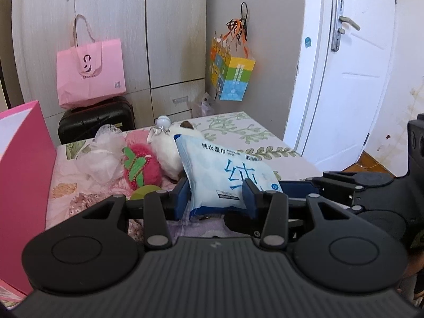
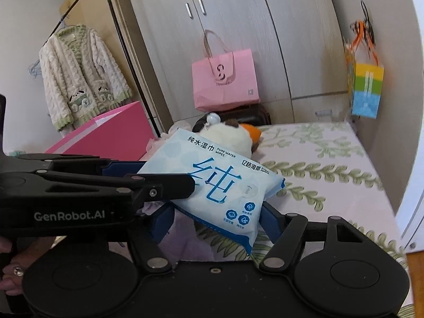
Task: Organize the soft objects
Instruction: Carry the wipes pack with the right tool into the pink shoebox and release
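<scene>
A light-blue pack of wet wipes point(image 1: 212, 175) is held up over the bed point(image 1: 238, 132). My left gripper point(image 1: 216, 193) is shut on its lower end, one blue pad on each side. In the right wrist view the pack point(image 2: 220, 182) lies tilted between my right gripper's point(image 2: 216, 217) blue fingers point(image 2: 163, 222), which touch both its side edges. The left gripper point(image 2: 164, 185) reaches in from the left there. Behind the pack lie a white mesh puff point(image 1: 106, 156), a pink plush with green stitching point(image 1: 140, 167) and a white plush toy point(image 1: 169, 153).
A tall pink box point(image 1: 21, 185) stands at the bed's left edge. Past the bed, a pink paper bag point(image 1: 91, 76) sits on a black suitcase point(image 1: 95, 119) against the wardrobe. A colourful bag point(image 1: 233, 76) hangs on the wall, with a white door point(image 1: 344, 79) to the right. A cardigan point(image 2: 82, 79) hangs on a rack.
</scene>
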{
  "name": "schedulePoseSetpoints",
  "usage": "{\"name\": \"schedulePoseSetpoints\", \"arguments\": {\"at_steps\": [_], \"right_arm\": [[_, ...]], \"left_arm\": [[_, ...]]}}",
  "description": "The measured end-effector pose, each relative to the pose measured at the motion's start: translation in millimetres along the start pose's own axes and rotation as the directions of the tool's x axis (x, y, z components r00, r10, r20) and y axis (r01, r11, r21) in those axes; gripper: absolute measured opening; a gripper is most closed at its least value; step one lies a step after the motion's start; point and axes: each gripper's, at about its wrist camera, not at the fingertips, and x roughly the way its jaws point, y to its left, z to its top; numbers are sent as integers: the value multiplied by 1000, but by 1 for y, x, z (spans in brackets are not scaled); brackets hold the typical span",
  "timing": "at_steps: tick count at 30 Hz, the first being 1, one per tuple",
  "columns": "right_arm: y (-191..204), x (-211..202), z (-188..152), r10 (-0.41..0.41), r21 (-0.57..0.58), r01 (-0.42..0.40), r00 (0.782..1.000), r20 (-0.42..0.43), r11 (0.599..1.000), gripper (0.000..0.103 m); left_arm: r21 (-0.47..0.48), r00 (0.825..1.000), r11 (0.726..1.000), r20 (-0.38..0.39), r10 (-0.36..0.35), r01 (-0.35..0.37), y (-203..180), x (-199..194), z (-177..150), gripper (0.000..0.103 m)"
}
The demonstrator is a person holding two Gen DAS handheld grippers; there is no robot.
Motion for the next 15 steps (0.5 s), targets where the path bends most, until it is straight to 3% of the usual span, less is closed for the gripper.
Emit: {"name": "schedulePoseSetpoints", "arguments": {"at_steps": [6,15], "right_arm": [[26,-14,5,-70,-100,72,997,32,992,74],[64,-36,8,-96,-184,103,994,47,978,74]], "left_arm": [[9,1000,1000,20,0,0,-1,-20,1,42],[-7,999,1000,40,19,-19,4,-58,-6,42]]}}
